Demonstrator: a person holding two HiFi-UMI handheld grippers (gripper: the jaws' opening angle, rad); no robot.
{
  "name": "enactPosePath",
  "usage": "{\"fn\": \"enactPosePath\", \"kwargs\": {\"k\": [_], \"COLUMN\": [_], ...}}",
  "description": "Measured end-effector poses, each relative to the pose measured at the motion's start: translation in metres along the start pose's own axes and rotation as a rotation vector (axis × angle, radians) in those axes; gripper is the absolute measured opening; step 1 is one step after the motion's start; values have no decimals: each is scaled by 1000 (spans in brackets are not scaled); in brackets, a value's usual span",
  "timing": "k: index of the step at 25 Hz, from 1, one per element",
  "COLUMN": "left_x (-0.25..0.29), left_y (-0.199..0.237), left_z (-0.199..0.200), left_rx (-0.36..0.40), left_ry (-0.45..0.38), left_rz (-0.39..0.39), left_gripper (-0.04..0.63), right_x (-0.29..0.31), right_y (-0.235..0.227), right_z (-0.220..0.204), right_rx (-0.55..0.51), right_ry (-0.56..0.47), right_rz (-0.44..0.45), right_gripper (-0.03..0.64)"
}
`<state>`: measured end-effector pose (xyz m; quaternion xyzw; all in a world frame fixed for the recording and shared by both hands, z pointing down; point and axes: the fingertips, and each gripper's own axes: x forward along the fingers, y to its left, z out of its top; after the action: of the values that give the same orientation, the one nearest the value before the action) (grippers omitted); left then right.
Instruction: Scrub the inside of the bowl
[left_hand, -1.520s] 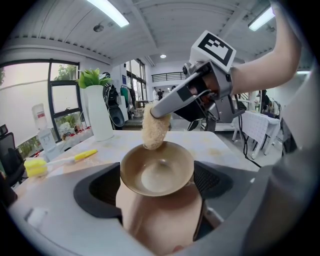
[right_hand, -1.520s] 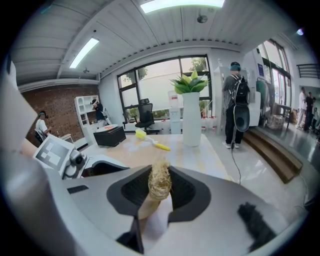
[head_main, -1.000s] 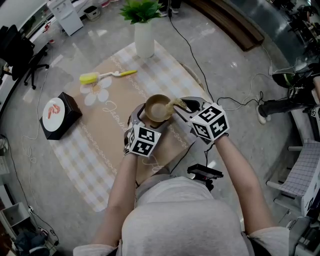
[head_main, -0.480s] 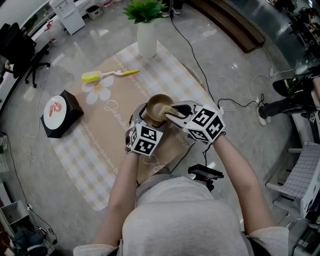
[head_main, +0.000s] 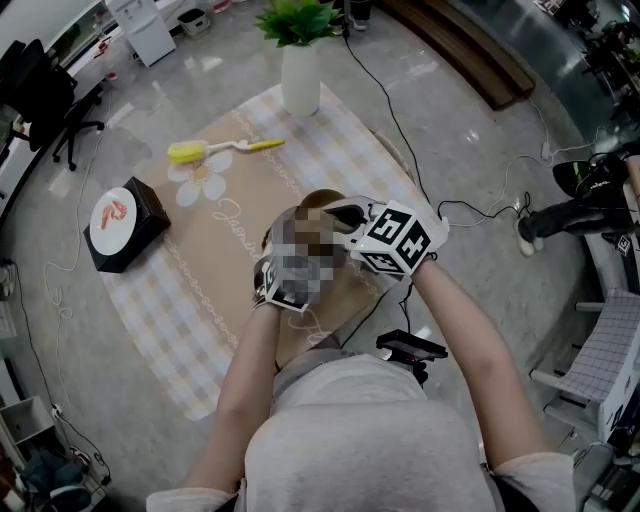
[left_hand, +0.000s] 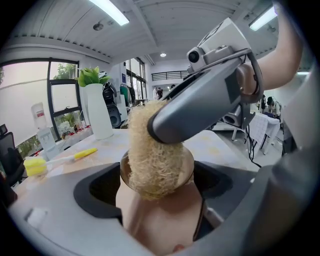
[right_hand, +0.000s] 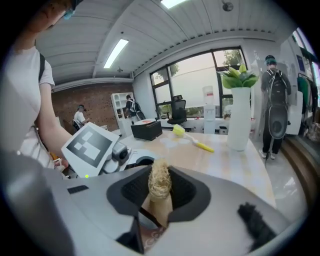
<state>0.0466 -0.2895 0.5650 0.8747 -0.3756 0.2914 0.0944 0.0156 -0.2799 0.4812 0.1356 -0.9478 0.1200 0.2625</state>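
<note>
A tan bowl (left_hand: 156, 220) is tilted toward me, and my left gripper (left_hand: 157, 186) is shut on it with a jaw on each side of its wall. A straw-coloured loofah scrubber (left_hand: 150, 155) presses into the bowl's inside. My right gripper (right_hand: 160, 192) is shut on that scrubber (right_hand: 160, 181), and its grey finger (left_hand: 200, 105) reaches in from the upper right. In the head view only the bowl's far rim (head_main: 322, 200) shows, since a mosaic patch covers the rest and the left gripper. The right gripper (head_main: 342, 224) sits over the bowl.
On the checked mat (head_main: 190, 290) lie a yellow bottle brush (head_main: 215, 150), a white vase with a green plant (head_main: 300, 80) and a black box with a white and red lid (head_main: 122, 222). Cables (head_main: 470, 210) trail across the floor at right. An office chair (head_main: 40, 100) stands far left.
My right gripper has moved left from the bowl's right rim to over its inside, carrying the scrubber in. The left gripper keeps its hold on the bowl in the same place.
</note>
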Motion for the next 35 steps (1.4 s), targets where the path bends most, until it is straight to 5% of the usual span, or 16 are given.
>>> {"fn": "enactPosePath", "kwargs": {"k": [18, 35], "left_x": [0, 0], "left_y": [0, 0], "left_z": [-1, -2], "left_rx": [9, 8], "left_ry": [2, 7], "left_rz": [-1, -1], "left_gripper": [465, 462], "right_x": [20, -9], "right_y": [-72, -66], "right_z": [-6, -38], "right_rx": [3, 2], "right_ry": [135, 173], "right_rz": [-200, -212], "right_gripper": [98, 98]}}
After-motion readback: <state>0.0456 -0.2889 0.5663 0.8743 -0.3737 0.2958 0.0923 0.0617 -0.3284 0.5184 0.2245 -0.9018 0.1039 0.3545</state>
